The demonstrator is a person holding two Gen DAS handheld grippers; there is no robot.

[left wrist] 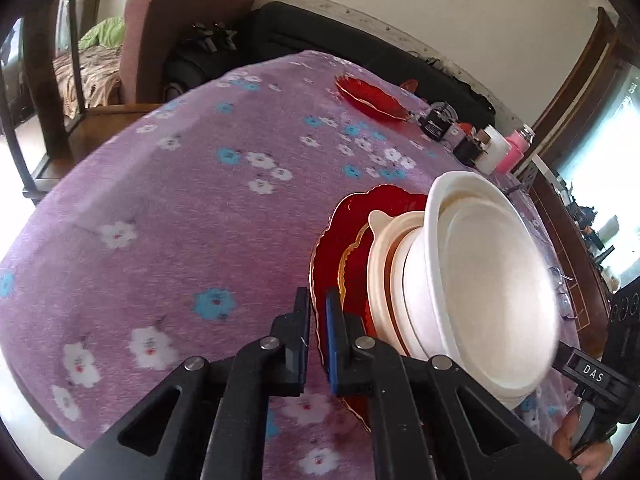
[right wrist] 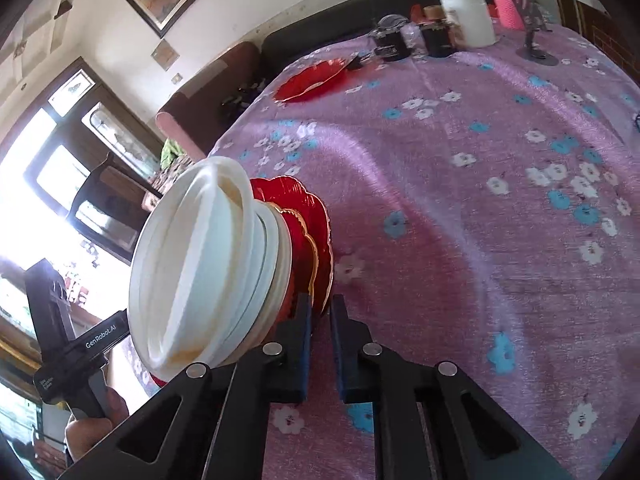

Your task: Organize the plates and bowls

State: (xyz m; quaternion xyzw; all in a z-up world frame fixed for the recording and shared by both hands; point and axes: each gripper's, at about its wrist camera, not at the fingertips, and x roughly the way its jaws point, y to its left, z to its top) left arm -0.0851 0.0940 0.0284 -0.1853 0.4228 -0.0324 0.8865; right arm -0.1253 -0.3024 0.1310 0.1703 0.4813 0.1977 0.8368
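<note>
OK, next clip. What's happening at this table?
A person with a handheld gripper in each hand is carrying a stack of dishes. The left gripper and right gripper each pinch the rim of the large red plate from opposite sides. That plate carries a smaller red plate and nested white bowls. The stack looks tilted above the purple floral tablecloth. Another red plate lies apart at the far side, near some jars.

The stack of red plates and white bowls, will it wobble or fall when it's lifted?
Probably wobbly: the white bowls sit tall on the red plates, so the stack is top-heavy. It looks glossy, perhaps slippery. The left gripper and right gripper each pinch only the plates' thin rim, so tilting could slide the bowls off.
</note>
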